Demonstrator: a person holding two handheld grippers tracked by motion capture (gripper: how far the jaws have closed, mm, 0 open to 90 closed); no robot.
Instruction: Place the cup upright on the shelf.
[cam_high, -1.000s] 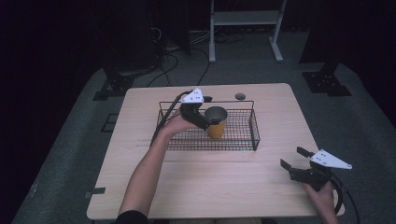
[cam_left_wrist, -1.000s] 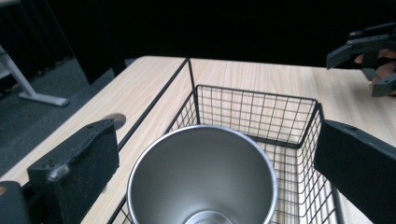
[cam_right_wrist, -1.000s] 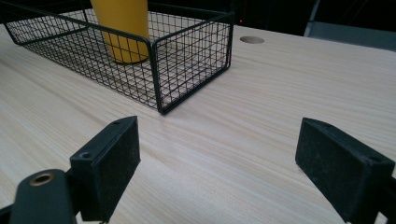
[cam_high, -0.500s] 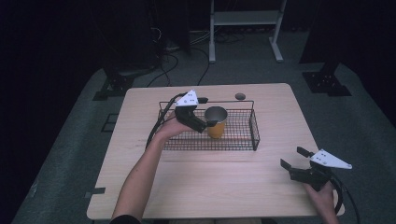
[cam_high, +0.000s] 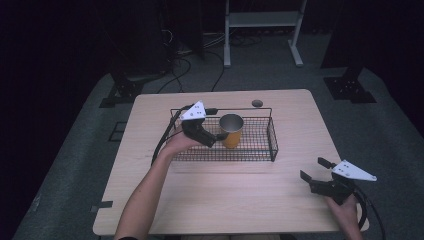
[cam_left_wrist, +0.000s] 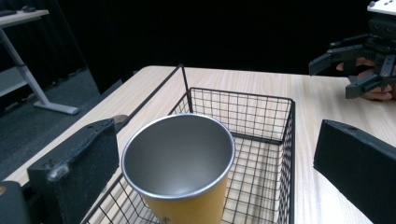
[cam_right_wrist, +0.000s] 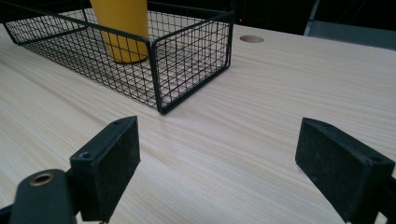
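left tongs (cam_high: 214, 140): forearm reaches forward, jaws spread either side of the cup, not touching | right tongs (cam_high: 314, 171): low over the surface (cam_high: 240, 200), spread, empty | one yellow metal cup (cam_left_wrist: 180, 163), upright in one wire basket (cam_high: 272, 145)

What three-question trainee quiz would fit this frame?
1. True or false: the yellow cup stands upright inside the wire basket.
2. Which tongs are nearest the cup: A left tongs, B right tongs?
3. Fill in: the right tongs hover over the bare ___.

Key: 1 true. 2 A, open, jaws either side of the cup without gripping it. 3 table.
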